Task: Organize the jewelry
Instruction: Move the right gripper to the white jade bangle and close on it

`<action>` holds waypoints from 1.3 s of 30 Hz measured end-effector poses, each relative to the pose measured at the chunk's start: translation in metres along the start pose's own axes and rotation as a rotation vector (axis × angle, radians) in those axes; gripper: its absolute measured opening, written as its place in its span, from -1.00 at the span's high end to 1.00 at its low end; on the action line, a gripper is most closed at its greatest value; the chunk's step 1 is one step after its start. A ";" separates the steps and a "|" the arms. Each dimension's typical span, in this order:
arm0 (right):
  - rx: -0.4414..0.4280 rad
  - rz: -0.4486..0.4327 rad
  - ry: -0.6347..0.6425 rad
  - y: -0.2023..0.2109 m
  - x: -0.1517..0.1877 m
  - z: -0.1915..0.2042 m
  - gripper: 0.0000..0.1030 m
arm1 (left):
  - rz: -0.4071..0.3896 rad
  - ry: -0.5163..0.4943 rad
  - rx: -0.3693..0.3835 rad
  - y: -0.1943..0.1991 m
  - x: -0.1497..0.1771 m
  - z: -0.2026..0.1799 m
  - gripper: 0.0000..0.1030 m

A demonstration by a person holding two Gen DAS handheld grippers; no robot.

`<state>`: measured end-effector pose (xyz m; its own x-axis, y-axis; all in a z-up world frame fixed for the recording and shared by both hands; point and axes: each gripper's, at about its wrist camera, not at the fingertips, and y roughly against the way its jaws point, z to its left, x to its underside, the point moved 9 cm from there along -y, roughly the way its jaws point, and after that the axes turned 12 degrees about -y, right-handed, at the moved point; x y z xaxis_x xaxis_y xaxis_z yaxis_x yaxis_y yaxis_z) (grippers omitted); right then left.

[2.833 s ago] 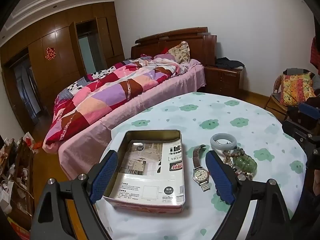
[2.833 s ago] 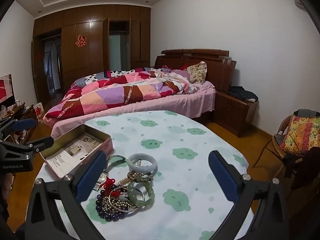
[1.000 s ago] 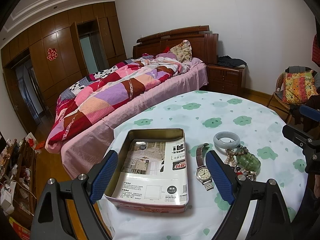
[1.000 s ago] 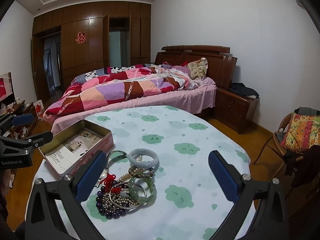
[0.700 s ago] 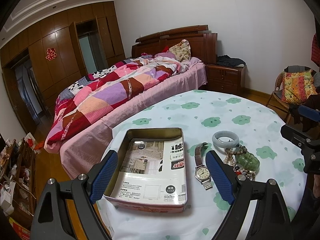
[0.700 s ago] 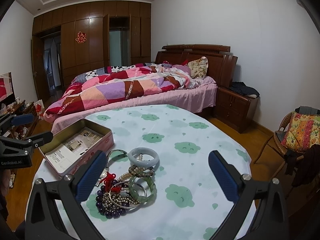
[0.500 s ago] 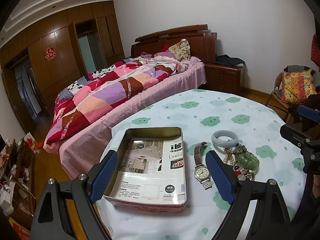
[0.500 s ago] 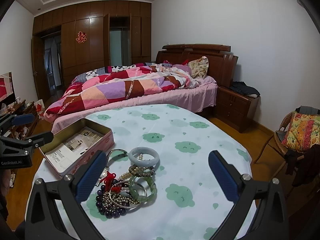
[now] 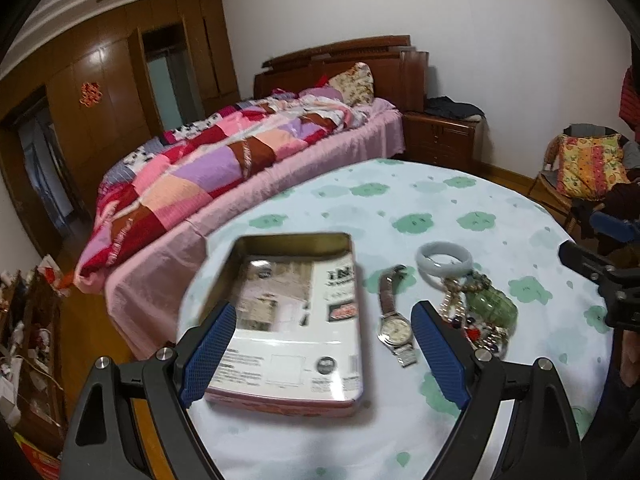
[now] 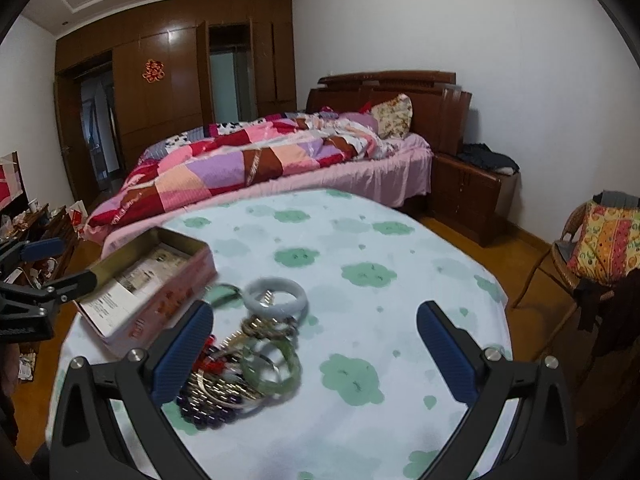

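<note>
Both grippers hang over the round surface (image 10: 360, 232) with its green-cloud cloth, and nothing is picked up yet. The left gripper (image 9: 320, 344) has its blue pads spread wide with nothing between them, poised right over the open tin box (image 9: 288, 316) at the near left of the surface; I'd say it sits there to steady or guard the tin while pieces get dropped in. The tin is open-topped and holds only a printed paper sheet lining the bottom, no jewelry in it.

The right gripper (image 10: 316, 344) is just as wide open and empty, held above the jewelry heap (image 10: 244, 368), which lies just right of the tin. That heap is all bunched together: a pale bangle (image 10: 276, 298) at the far edge, a green bangle (image 10: 276, 364) nearer, silver rings and a strand of purple beads (image 10: 208, 410) nearest, overlapping and touching. The wristwatch (image 9: 394, 320) lies flat between tin and heap, strap stretched out, face up.

My guess is the wide spread is for a loose first pick, and the watch or the pale bangle look easiest since each lies partly clear of the tangle. The beads may drag neighbours along if lifted first. Both views are a bit smeared, so fine detail in the pile is hard to call
</note>
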<state>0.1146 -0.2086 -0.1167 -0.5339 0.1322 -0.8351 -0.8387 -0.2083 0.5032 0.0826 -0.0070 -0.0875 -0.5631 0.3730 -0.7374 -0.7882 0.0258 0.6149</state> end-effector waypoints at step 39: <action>0.029 0.376 0.045 -0.132 -0.003 0.005 0.12 | 0.050 0.045 0.083 -0.073 -0.010 -0.036 -0.10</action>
<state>0.2266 -0.1764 -0.1796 -0.8004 0.0088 -0.5995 -0.5880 -0.2069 0.7820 0.1369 -0.0459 -0.1350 -0.6129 0.3340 -0.7161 -0.7367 0.0862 0.6707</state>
